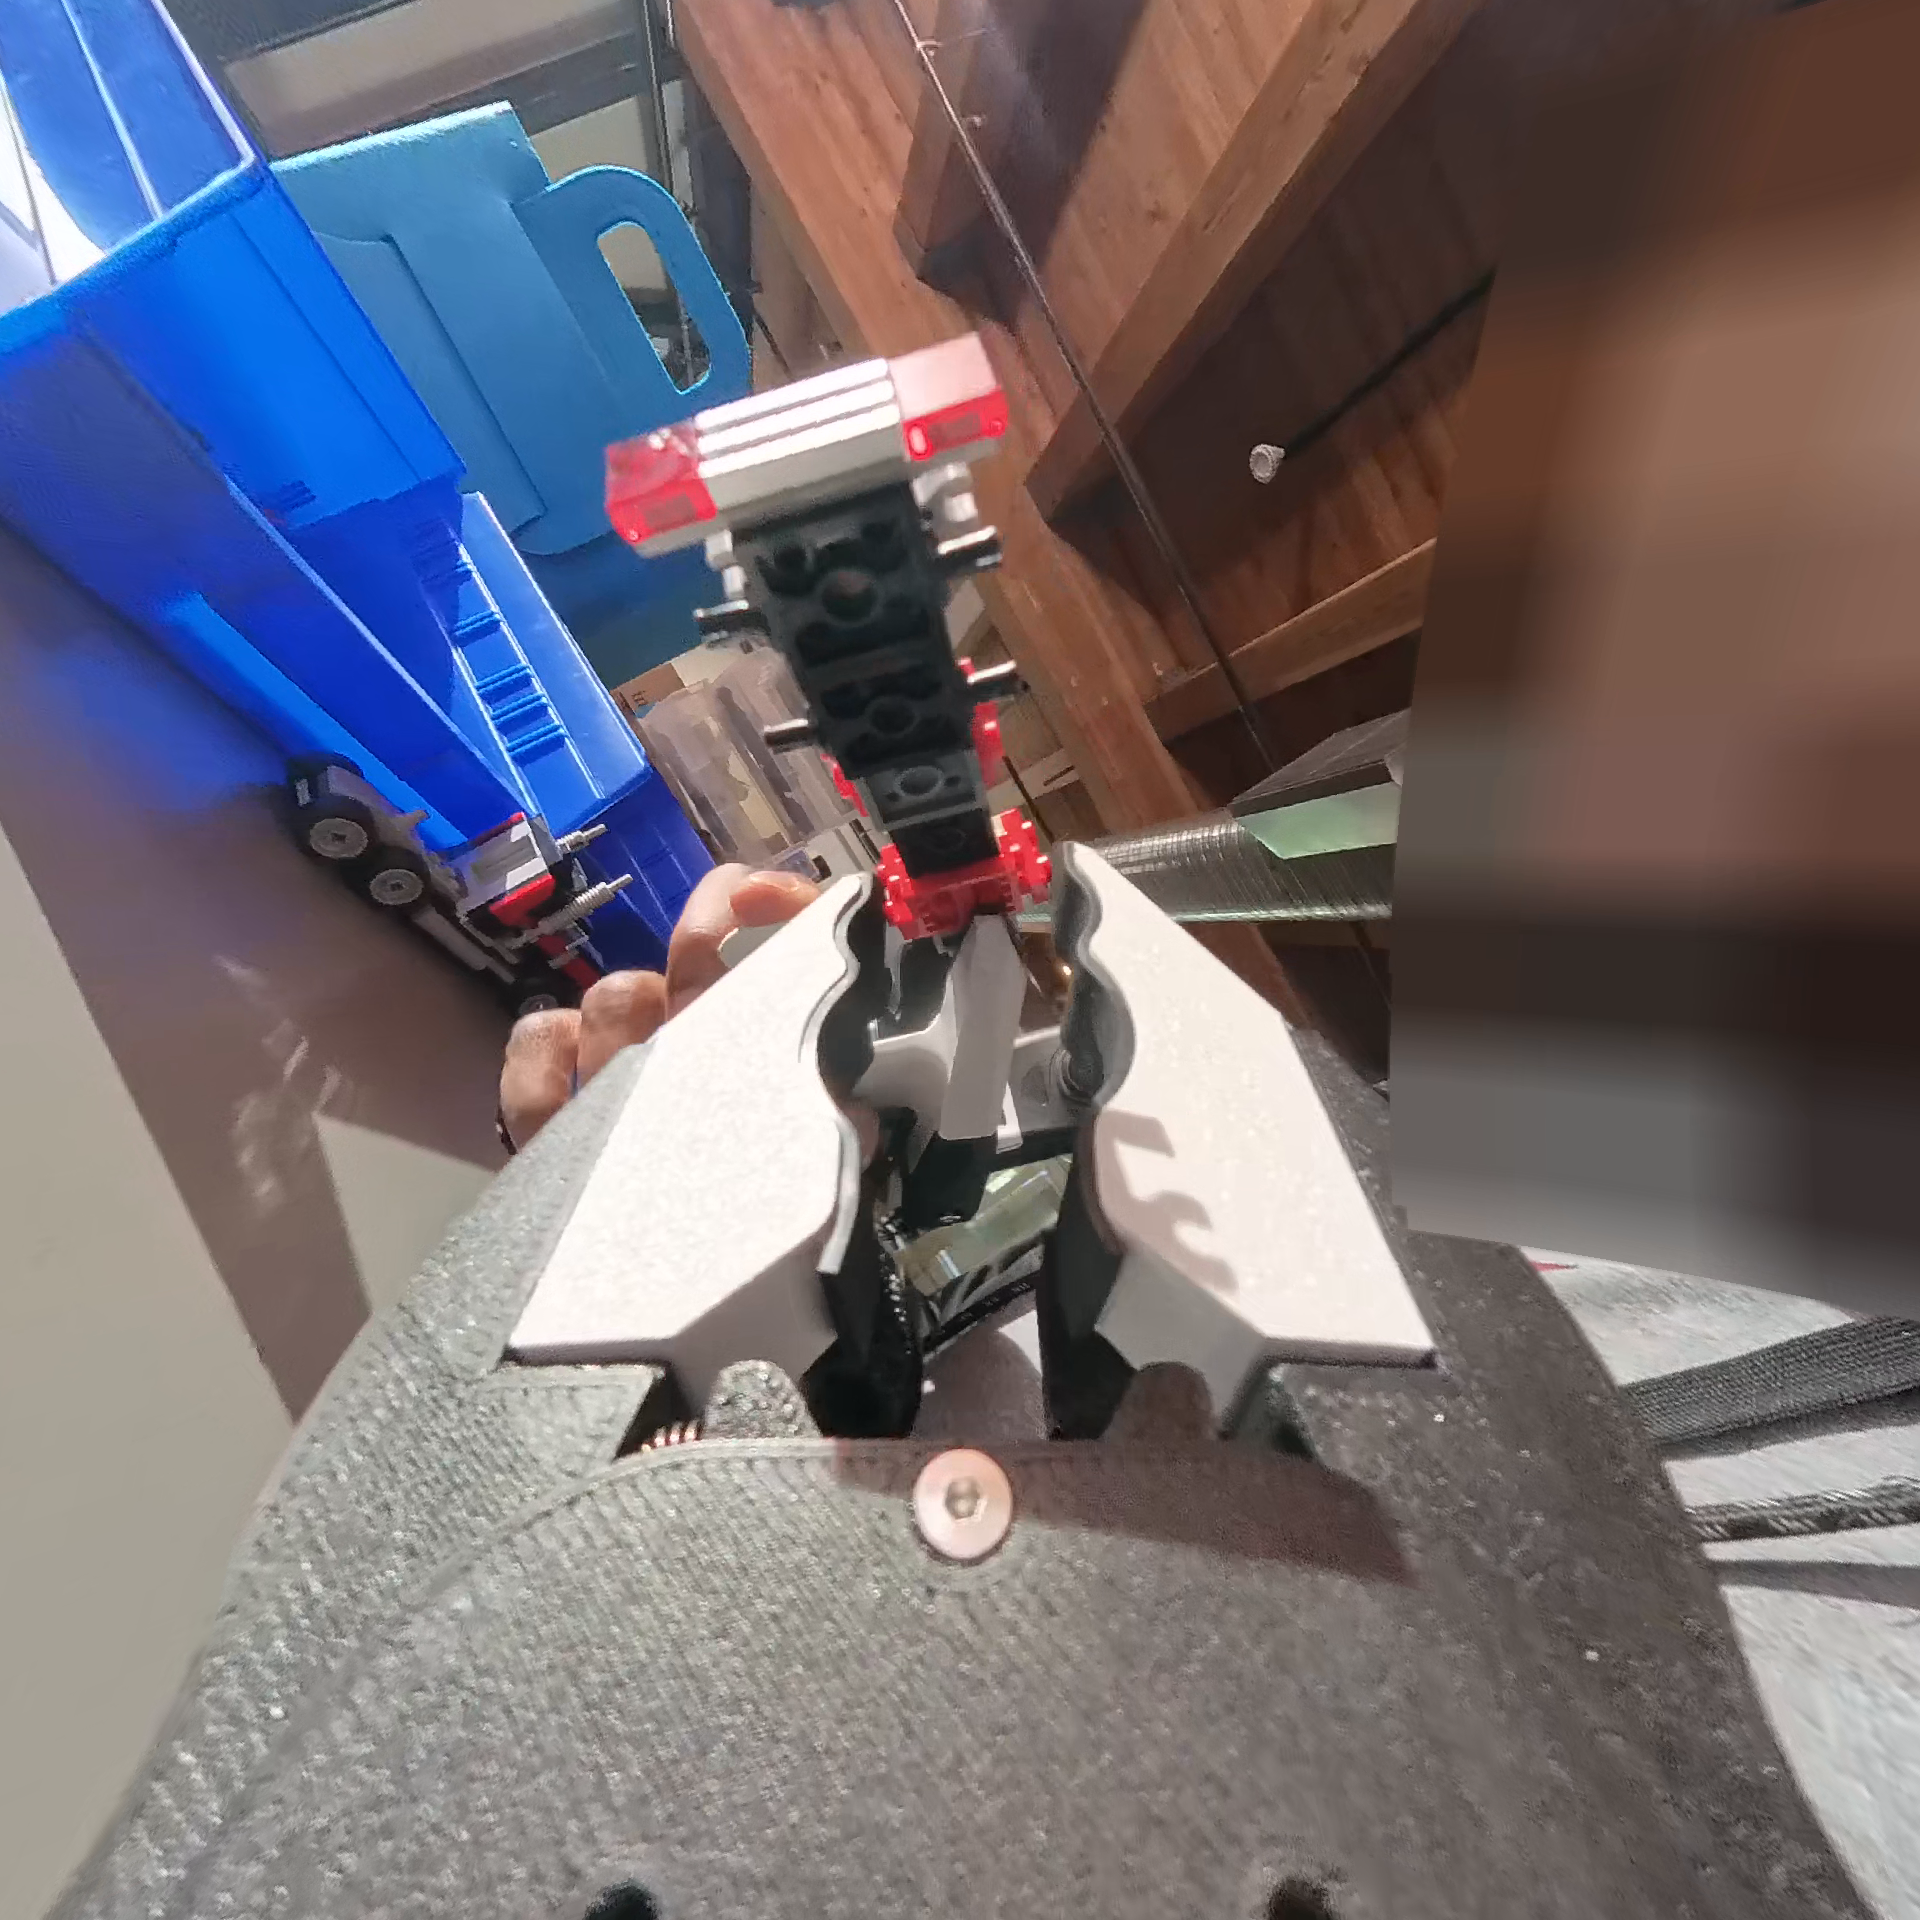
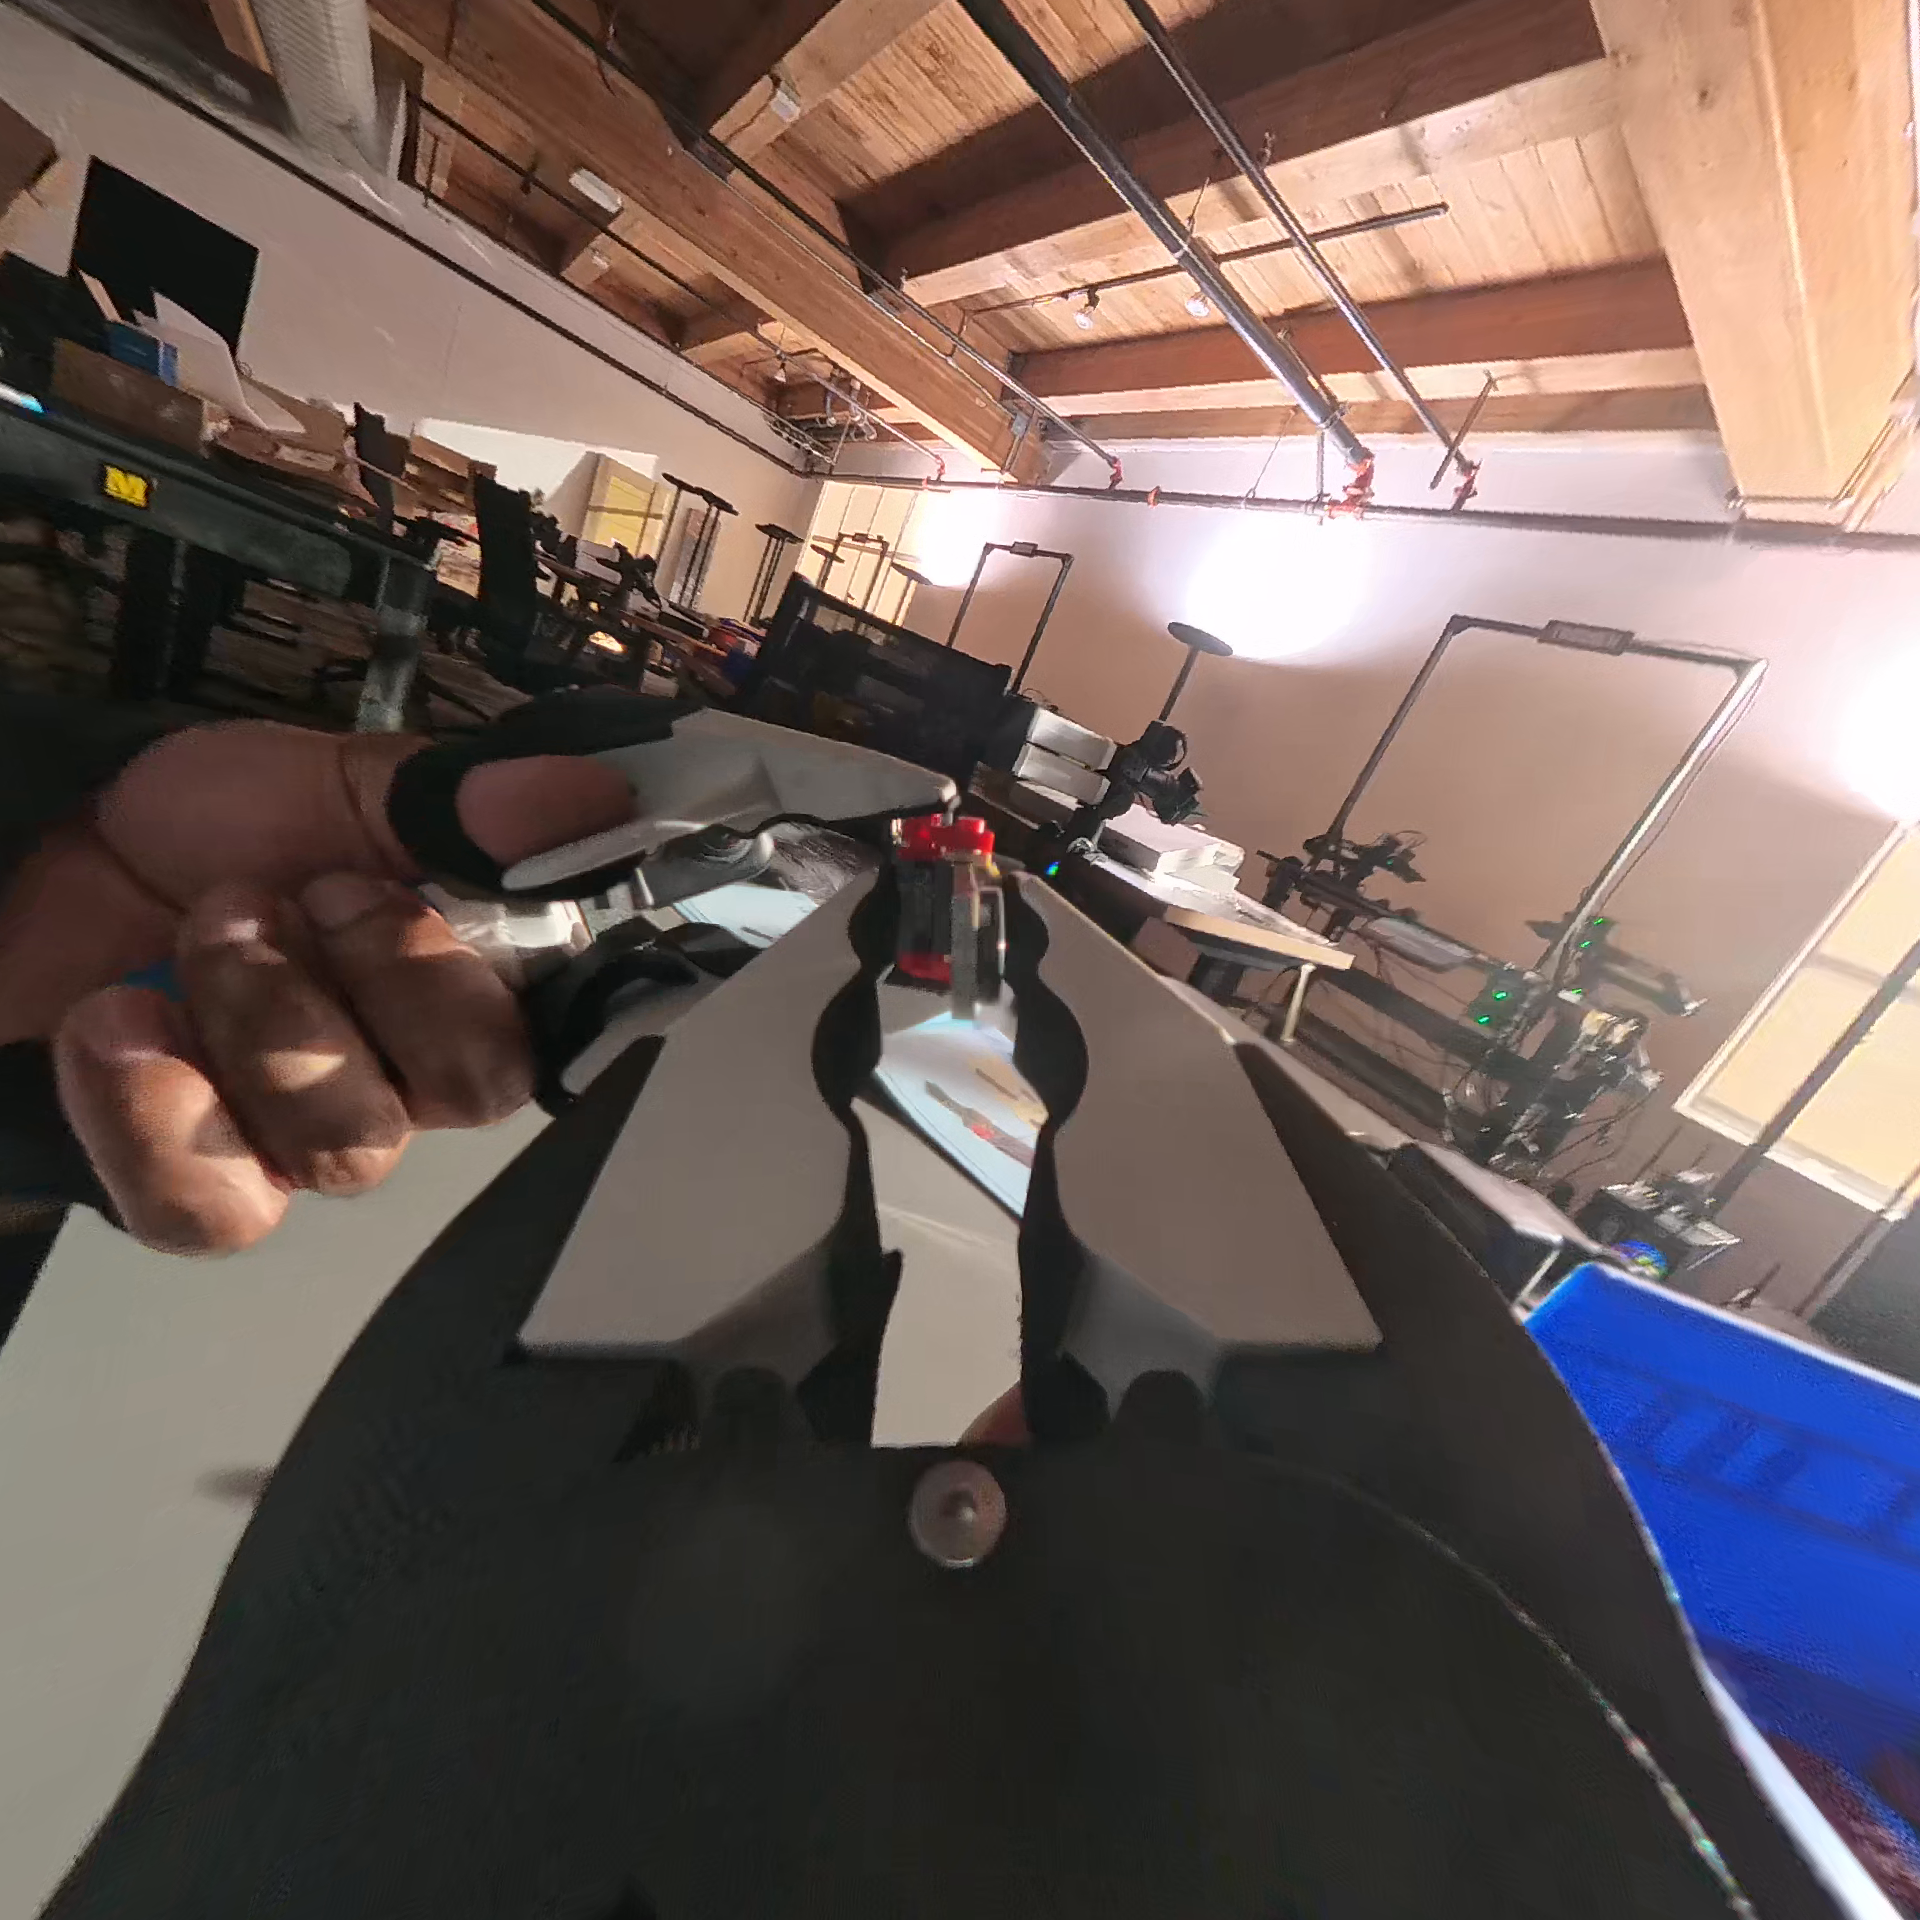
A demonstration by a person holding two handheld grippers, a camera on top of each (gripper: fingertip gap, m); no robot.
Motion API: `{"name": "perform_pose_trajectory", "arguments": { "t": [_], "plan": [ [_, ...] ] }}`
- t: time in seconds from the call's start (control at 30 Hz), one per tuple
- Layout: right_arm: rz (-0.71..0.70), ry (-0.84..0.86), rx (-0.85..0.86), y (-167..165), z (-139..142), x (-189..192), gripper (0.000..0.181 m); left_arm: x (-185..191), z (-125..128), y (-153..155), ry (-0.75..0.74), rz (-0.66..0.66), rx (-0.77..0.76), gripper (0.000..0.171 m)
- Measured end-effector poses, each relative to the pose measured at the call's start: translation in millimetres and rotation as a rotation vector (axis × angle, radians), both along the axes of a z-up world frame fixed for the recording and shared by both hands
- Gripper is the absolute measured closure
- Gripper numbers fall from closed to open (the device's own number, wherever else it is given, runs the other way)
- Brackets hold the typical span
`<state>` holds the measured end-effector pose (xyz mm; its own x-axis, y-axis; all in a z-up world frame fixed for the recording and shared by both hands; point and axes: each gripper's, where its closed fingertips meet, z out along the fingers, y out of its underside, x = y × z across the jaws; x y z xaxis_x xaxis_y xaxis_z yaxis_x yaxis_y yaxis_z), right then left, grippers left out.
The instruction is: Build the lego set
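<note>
**A:** How do the jaws of my left gripper (image 1: 966,883) stand now?

**B:** They have a narrow gap at the tips, and the lego chassis (image 1: 883,665) stands between them. The red bricks at its near end sit in this gap. I cannot tell if both tips really press on it, because the right gripper's fingers (image 1: 971,1029) also come in there from below.

**A:** And the right gripper (image 2: 940,925)?

**B:** In the right wrist view its jaws are also almost together, closed on the same small red and black end of the model (image 2: 935,914), with a grey piece just beside it. So the model is up in the air, above the table (image 2: 208,1403), between the two grippers.

**A:** What does the model look like from my left side?

**B:** A long black underside with small pins at the sides, and at the far end a grey bar with clear red pieces on both corners.

**A:** What is around?

**B:** The hand (image 2: 260,987) that holds the left gripper shows at the left of the right view. In the left view a finished lego truck (image 1: 457,883) lies on the table against a blue bin (image 1: 260,520).
</note>
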<state>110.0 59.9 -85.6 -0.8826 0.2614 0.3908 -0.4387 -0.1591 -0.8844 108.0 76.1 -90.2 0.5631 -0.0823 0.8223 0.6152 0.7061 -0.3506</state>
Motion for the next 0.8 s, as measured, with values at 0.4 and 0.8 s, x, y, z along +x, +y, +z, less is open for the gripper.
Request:
{"name": "perform_pose_trajectory", "arguments": {
  "t": [0.4, 0.8],
  "plan": [
    [0.457, -1.028, -0.294, -1, 13, -30, 0.16, -14, 9, -21, 0.188, 0.223, -0.252, 0.122],
    [0.46, -1.171, -0.223, -16, -11, -27, 0.159, -24, -7, -27, 0.061, 0.216, -0.211, 0.152]
  ]
}}
